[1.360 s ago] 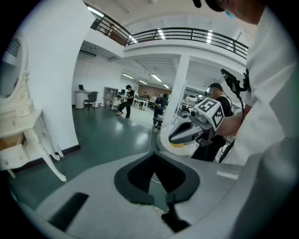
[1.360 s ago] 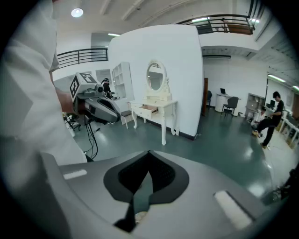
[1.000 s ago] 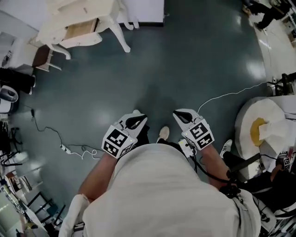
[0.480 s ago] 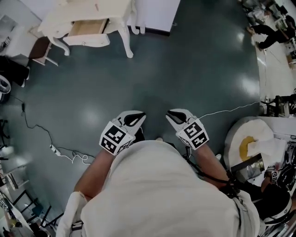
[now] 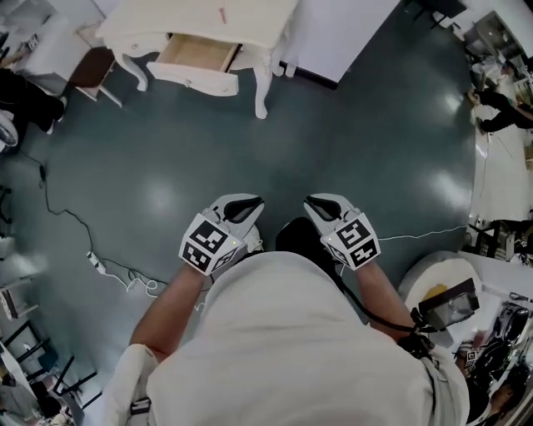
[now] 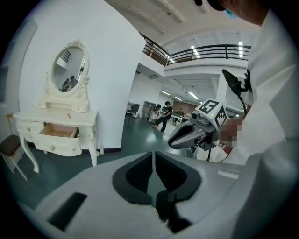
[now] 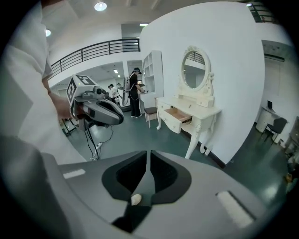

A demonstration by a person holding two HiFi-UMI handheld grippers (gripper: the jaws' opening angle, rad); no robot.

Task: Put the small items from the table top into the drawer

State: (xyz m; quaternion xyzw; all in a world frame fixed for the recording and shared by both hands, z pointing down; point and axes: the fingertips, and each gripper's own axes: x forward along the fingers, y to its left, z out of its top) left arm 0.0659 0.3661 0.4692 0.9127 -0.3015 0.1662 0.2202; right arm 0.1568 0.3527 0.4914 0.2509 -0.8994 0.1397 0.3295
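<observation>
Far left, table [image 5: 250, 18], drawer [image 5: 198, 56] open; near, left tongs [image 5: 241, 205] just cracked open, right tongs [image 5: 323, 205] narrow, both empty.

The table [image 5: 250, 18] ahead of you is cut off by the head view's top edge. A tiny reddish item [image 5: 222, 14] on its top is too small to identify.
</observation>
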